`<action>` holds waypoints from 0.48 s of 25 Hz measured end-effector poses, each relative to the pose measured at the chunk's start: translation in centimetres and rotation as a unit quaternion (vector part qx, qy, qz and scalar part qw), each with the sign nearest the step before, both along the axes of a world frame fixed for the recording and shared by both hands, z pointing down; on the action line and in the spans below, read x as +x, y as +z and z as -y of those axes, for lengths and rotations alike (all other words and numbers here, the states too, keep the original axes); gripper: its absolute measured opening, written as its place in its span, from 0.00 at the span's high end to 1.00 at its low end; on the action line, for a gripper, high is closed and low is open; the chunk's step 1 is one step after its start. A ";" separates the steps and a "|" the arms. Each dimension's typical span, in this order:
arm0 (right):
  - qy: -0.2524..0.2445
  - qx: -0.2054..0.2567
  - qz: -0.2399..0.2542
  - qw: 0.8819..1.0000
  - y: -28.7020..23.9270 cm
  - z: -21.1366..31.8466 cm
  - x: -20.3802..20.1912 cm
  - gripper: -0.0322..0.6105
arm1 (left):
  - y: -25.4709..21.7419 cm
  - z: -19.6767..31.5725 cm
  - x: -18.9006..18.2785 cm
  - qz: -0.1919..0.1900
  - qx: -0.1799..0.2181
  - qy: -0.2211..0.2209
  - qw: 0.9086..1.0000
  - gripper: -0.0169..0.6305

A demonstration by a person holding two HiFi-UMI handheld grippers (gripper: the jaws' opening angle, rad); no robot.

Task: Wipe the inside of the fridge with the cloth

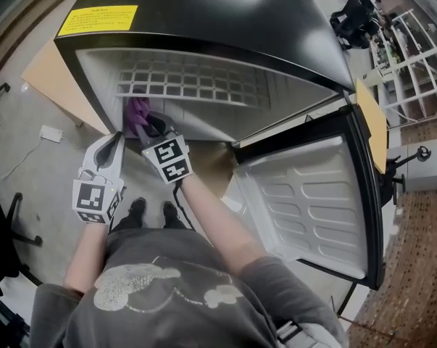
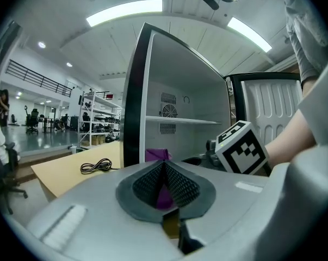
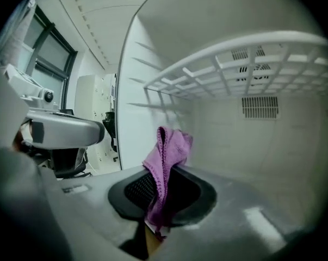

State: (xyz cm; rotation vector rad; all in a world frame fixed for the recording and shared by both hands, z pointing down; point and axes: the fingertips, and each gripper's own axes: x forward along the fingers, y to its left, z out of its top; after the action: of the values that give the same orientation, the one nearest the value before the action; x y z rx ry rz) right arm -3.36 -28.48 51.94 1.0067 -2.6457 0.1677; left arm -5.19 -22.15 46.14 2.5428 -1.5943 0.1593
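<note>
The black fridge (image 1: 204,20) stands open, its white inside crossed by a wire shelf (image 1: 196,85). My right gripper (image 1: 149,130) reaches in under that shelf at the left side, shut on a purple cloth (image 1: 137,112). In the right gripper view the cloth (image 3: 169,151) sticks up from between the jaws of the right gripper (image 3: 162,186), close to the fridge's left inner wall (image 3: 147,118) and under the shelf (image 3: 234,64). My left gripper (image 1: 115,145) hangs just outside the fridge's front left edge, shut and holding nothing. In its own view the left gripper (image 2: 165,170) points at the cloth (image 2: 157,154).
The fridge door (image 1: 312,201) stands swung out to the right. A tan board (image 2: 71,173) with a coiled black cable (image 2: 96,166) lies left of the fridge. A white box (image 1: 51,133) lies on the floor, and office chairs (image 1: 1,230) stand at the far left.
</note>
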 end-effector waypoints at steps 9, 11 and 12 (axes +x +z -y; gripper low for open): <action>0.064 -0.022 -0.050 0.996 2.0 3.4 3.7 0.88 | 0.7 1.6 1.9 0.001 -0.006 0.009 1.000 0.95; 0.091 -0.025 -0.061 0.994 2.5 3.8 5.8 0.88 | 0.6 1.7 2.7 0.000 -0.005 0.018 1.000 0.95; 0.107 -0.028 -0.065 0.992 2.7 4.0 6.9 0.88 | 0.6 1.8 3.2 -0.001 -0.005 0.022 1.000 0.95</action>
State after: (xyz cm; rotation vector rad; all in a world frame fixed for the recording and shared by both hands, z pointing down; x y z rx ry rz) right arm 3.54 -32.46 54.66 1.2371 -2.4007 0.2148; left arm -2.04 -23.99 46.78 2.5719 -1.5336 0.1691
